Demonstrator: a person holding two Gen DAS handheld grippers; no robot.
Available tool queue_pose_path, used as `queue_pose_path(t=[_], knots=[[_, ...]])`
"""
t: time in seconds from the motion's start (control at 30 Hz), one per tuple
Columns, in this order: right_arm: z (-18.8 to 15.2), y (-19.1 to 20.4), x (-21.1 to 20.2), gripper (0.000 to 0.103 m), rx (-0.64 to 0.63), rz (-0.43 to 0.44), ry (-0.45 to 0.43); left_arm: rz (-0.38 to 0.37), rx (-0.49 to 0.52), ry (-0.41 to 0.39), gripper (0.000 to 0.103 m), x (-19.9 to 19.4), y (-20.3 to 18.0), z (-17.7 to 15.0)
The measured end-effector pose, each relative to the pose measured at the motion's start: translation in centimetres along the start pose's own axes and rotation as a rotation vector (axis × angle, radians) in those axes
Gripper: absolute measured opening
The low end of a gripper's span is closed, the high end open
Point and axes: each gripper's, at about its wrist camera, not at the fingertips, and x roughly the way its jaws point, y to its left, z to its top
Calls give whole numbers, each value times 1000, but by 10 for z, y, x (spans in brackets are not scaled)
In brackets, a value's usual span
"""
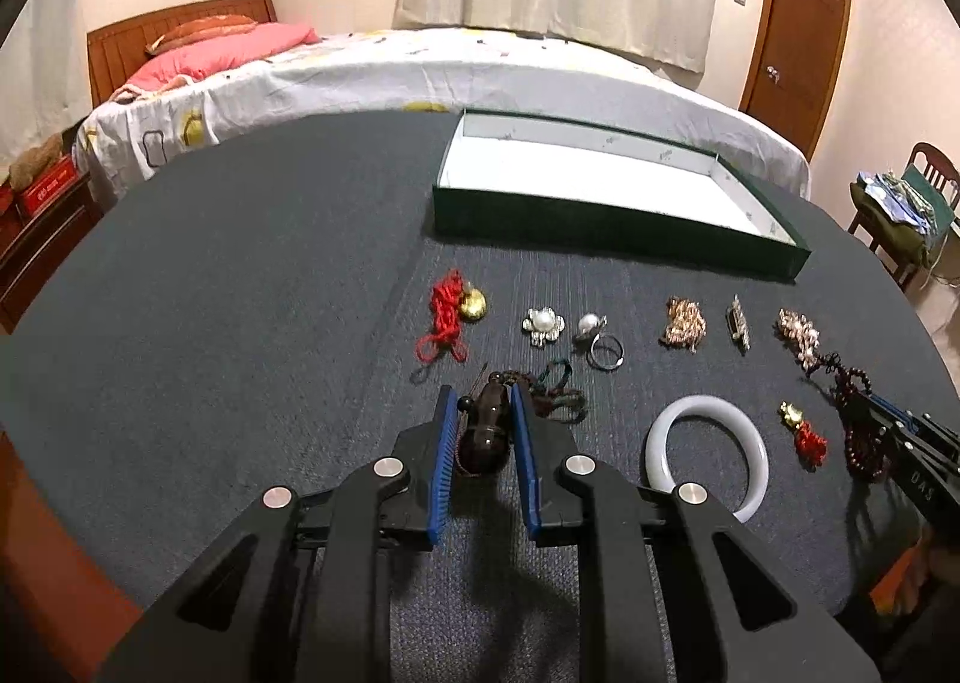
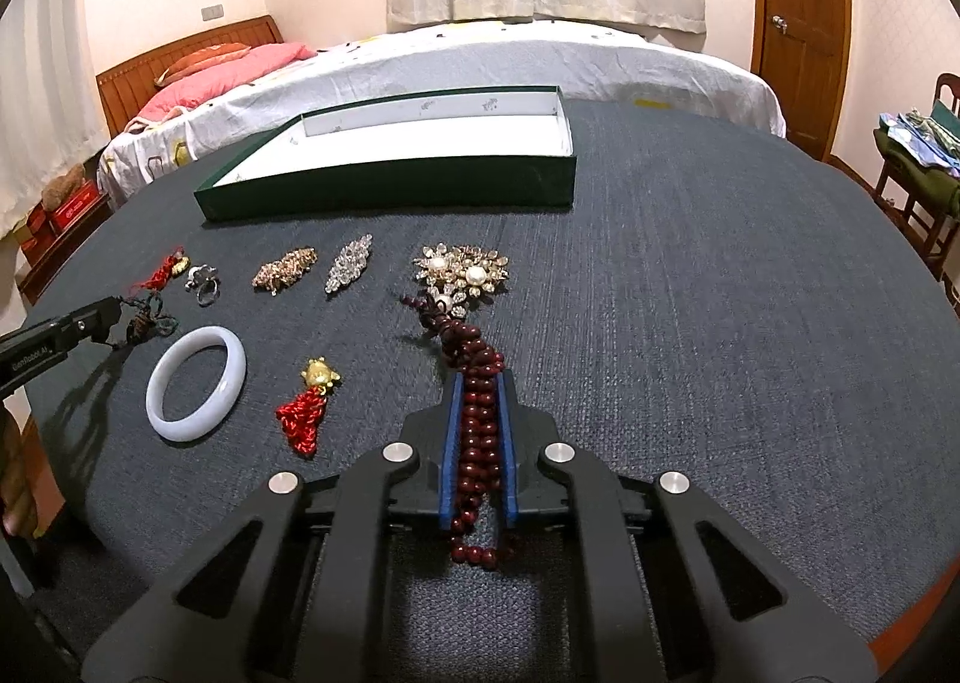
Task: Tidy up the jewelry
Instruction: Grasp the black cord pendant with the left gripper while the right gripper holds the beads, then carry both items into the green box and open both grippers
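Note:
My left gripper (image 1: 482,398) is shut on a dark brown gourd pendant (image 1: 485,425) with a green and brown cord (image 1: 561,392) trailing right. My right gripper (image 2: 478,383) is shut on a dark red bead strand (image 2: 477,425); its front end lies by a pearl brooch cluster (image 2: 462,272). A white bangle (image 1: 707,452) (image 2: 196,383) lies between the grippers. An open green box (image 1: 606,197) (image 2: 396,161) with a white inside stands at the far side. A red-cord gold charm (image 2: 309,401), two rhinestone clips (image 2: 285,267) (image 2: 349,261), a pearl flower brooch (image 1: 543,324) and a ring (image 1: 605,352) lie on the cloth.
The dark grey cloth covers a round table (image 2: 720,323). Another red knotted cord with a gold bell (image 1: 453,317) lies at the left. A bed (image 1: 420,65) stands behind the table, a door (image 2: 801,17) at the right and a chair with clothes (image 1: 906,203) beside it.

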Motion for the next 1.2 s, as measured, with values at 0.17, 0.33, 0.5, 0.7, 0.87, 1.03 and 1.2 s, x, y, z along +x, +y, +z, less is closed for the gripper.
queue_pose_path(t=[0.17,0.33,0.5,0.7,0.87,1.03,1.2], knots=[[4,-1,-6,11,13,9,-23,4,-6,-35,19,-8,1,8],[22,-2,-20,11,25,26,-81,-3,-17,-85,19,-21,0,26],[51,-4,-26,11,44,38,-146,-20,-12,-140,19,-28,-5,56],[87,-7,-20,11,47,39,-204,-45,22,-182,19,-18,-18,91],[122,-13,1,11,68,42,-235,-58,61,-215,19,6,-31,121],[152,-17,34,11,84,42,-236,-75,59,-202,19,45,-38,149],[167,-21,79,11,85,26,-180,-63,79,-144,19,93,-46,159]])
